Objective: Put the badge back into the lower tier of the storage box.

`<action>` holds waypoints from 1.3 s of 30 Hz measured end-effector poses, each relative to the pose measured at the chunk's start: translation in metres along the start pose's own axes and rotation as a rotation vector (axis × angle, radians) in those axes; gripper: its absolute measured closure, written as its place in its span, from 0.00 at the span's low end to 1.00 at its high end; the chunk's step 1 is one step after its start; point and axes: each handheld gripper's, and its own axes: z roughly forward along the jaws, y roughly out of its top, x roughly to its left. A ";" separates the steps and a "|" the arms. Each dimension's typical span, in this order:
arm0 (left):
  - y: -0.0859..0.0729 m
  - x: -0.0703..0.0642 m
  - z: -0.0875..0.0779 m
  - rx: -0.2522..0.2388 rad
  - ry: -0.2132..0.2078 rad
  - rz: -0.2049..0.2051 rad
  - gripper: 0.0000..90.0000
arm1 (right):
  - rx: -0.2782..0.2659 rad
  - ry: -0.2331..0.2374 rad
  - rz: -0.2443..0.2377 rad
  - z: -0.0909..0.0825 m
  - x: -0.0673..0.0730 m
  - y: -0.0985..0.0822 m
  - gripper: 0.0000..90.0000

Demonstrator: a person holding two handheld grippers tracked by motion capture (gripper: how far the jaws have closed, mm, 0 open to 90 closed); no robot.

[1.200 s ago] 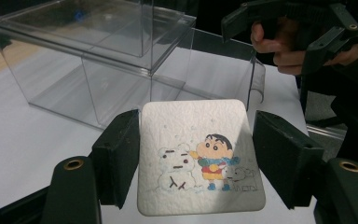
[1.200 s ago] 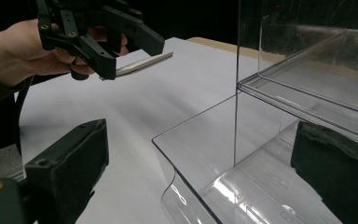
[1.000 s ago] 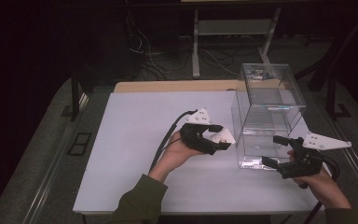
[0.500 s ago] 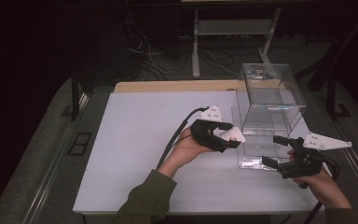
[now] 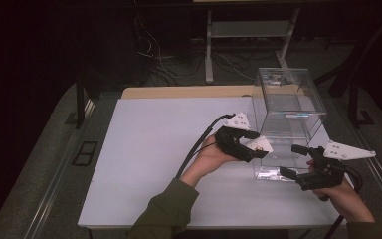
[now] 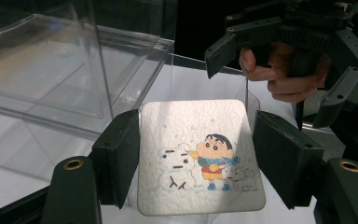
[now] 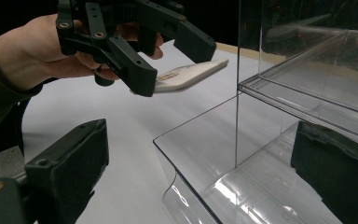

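A white rounded coaster [image 6: 200, 154] printed with a cartoon child and a snowman lies flat between my left gripper's [image 6: 198, 158] pads, which are shut on its two side edges. In the high view that left gripper [image 5: 256, 144] holds the coaster [image 5: 259, 146] level, just left of a tall clear plastic box [image 5: 288, 109] with a shelf inside. My right gripper [image 5: 291, 160] stands at the box's lower front right, jaws wide apart. In the right gripper view, my right gripper [image 7: 200, 172] straddles the box's [image 7: 307, 93] clear lower corner; one jaw shows through the wall. The coaster [image 7: 191, 74] hovers beyond.
The box stands at the right of a white table top [image 5: 154, 149]. A wooden board [image 5: 179, 92] runs along the far edge. Metal stand legs [image 5: 209, 50] and cables lie on the dark floor behind. The left gripper's cable [image 5: 194, 149] trails over the table.
My left gripper has carried the coaster to the right, closer to the clear box. The right gripper and the box have stayed where they were.
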 end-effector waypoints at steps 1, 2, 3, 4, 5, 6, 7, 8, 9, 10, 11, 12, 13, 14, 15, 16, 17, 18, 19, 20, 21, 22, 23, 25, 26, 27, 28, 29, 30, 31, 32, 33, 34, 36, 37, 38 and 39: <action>0.001 0.000 0.002 0.001 -0.002 0.002 0.36 | 0.001 0.000 0.001 0.000 0.000 0.000 0.04; 0.002 -0.001 0.004 -0.002 -0.005 0.002 0.36 | 0.002 0.001 0.003 0.000 0.000 0.000 0.04; 0.002 -0.001 0.005 0.001 -0.008 0.006 0.36 | 0.002 0.001 0.003 0.000 0.000 0.000 0.04; 0.003 -0.002 0.007 0.002 -0.009 0.007 0.36 | 0.002 0.002 0.003 0.000 0.000 0.000 0.04; 0.003 -0.003 0.009 0.005 -0.011 0.012 0.36 | 0.002 0.001 0.002 0.000 0.000 0.000 0.04; 0.004 -0.003 0.011 0.004 -0.013 0.016 0.36 | 0.001 0.001 -0.001 0.000 0.000 0.000 0.04; 0.004 -0.003 0.013 0.004 -0.015 0.013 0.36 | 0.001 0.001 -0.002 0.000 0.000 0.000 0.04; 0.005 -0.004 0.015 0.001 -0.017 0.016 0.36 | 0.001 0.002 -0.002 0.000 0.000 0.000 0.04; 0.005 -0.004 0.016 0.002 -0.017 0.018 0.36 | 0.001 0.002 -0.001 0.000 0.000 0.000 0.04; 0.005 -0.004 0.018 0.004 -0.018 0.014 0.36 | 0.001 0.003 -0.001 0.000 0.000 0.000 0.04; 0.006 -0.004 0.020 0.003 -0.019 0.017 0.36 | 0.001 0.002 -0.001 0.000 0.000 0.000 0.04; 0.006 -0.004 0.021 0.004 -0.021 0.020 0.36 | 0.001 0.002 -0.002 0.000 0.000 0.000 0.04; 0.007 -0.004 0.023 0.003 -0.023 0.022 0.36 | 0.001 0.001 -0.002 0.000 0.000 0.000 0.04; 0.007 -0.004 0.025 0.004 -0.024 0.023 0.36 | 0.001 0.001 -0.003 0.000 0.000 0.000 0.04; 0.007 -0.005 0.026 0.005 -0.025 0.025 0.36 | 0.001 0.001 -0.003 0.000 0.000 0.000 0.04; 0.007 -0.005 0.028 0.009 -0.026 0.023 0.36 | 0.003 0.002 0.002 0.000 0.000 0.000 0.04; 0.007 -0.006 0.030 0.012 -0.027 0.026 0.36 | 0.003 0.003 0.002 0.000 0.000 0.000 0.04; 0.007 -0.005 0.031 0.016 -0.028 0.032 0.36 | 0.003 0.003 0.002 0.000 0.000 0.000 0.04; 0.007 -0.006 0.033 0.020 -0.029 0.031 0.36 | 0.003 0.003 0.003 0.000 0.000 0.000 0.04; 0.007 -0.006 0.034 0.020 -0.027 0.031 0.36 | 0.003 0.003 0.004 0.000 0.000 0.000 0.04; 0.006 -0.006 0.035 0.022 -0.025 0.037 0.36 | 0.003 0.003 0.005 0.000 0.000 0.000 0.04; 0.006 -0.006 0.037 0.027 -0.024 0.040 0.36 | 0.003 0.003 0.004 0.000 0.000 0.000 0.04; 0.006 -0.006 0.038 0.028 -0.020 0.045 0.36 | 0.001 0.002 0.001 0.000 0.000 0.000 0.04; 0.005 -0.007 0.040 0.037 -0.015 0.050 0.36 | 0.001 0.002 0.000 0.000 0.000 0.000 0.04; 0.005 -0.006 0.041 0.041 -0.015 0.050 0.36 | 0.000 0.002 -0.001 0.000 0.000 0.000 0.04; 0.004 -0.007 0.041 0.043 -0.019 0.047 0.36 | 0.000 0.002 -0.001 0.000 0.000 0.000 0.04; 0.004 -0.007 0.042 0.042 -0.020 0.047 0.36 | 0.000 0.002 -0.002 0.000 0.000 0.000 0.04; 0.004 -0.007 0.042 0.045 -0.020 0.049 0.36 | -0.001 0.002 -0.002 0.000 0.000 0.000 0.04; 0.004 -0.007 0.042 0.045 -0.020 0.053 0.35 | -0.001 0.002 -0.002 0.000 0.000 0.000 0.04; 0.004 -0.008 0.042 0.041 -0.021 0.051 0.35 | 0.000 0.001 -0.003 0.000 0.000 0.000 0.04; 0.004 -0.008 0.042 0.040 -0.017 0.055 0.35 | 0.000 0.001 -0.003 0.000 0.000 0.000 0.04; 0.004 -0.008 0.042 0.043 -0.013 0.060 0.35 | 0.000 0.001 -0.003 0.000 0.000 0.000 0.04; 0.004 -0.008 0.043 0.042 -0.009 0.061 0.35 | 0.000 0.001 -0.003 0.000 0.000 0.000 0.04; 0.004 -0.008 0.043 0.036 -0.004 0.060 0.34 | 0.000 0.001 -0.003 0.000 0.000 0.000 0.04; 0.005 -0.008 0.043 0.033 -0.003 0.060 0.34 | 0.001 0.001 -0.001 0.000 0.000 0.000 0.04; 0.005 -0.008 0.043 0.033 0.003 0.061 0.33 | 0.000 0.001 -0.003 0.000 0.000 0.000 0.04; 0.005 -0.009 0.043 0.031 0.006 0.058 0.32 | 0.000 0.001 -0.003 0.000 0.000 0.000 0.04</action>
